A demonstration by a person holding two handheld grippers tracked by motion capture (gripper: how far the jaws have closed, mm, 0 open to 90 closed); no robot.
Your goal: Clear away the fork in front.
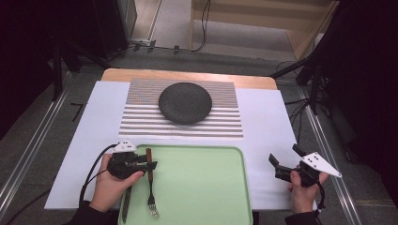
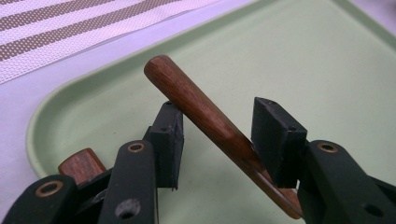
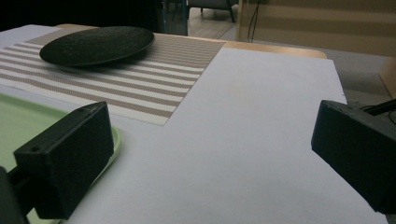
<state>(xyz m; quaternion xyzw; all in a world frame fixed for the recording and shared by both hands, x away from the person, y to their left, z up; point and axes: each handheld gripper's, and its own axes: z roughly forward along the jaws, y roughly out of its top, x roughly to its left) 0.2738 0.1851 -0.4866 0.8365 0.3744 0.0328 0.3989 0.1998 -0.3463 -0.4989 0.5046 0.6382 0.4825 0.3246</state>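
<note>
Fork (image 1: 150,187) lies on the left part of the green tray (image 1: 202,187); its wooden handle (image 2: 210,126) passes between the half-open jaws of the left gripper (image 1: 151,165), pads not pressing it. Right gripper (image 1: 281,159) stands wide open, holding nothing. Farther away, a dark plate (image 1: 185,102) rests on the striped mat (image 1: 141,119).

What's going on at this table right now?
A person holds tongs in each hand. The left tongs sit around the wooden handle of a fork lying on the green tray, jaws apart and not clamping it. A second wooden-handled utensil lies beside it. The right tongs wait open over the white sheet. A dark plate sits on the striped placemat.
</note>
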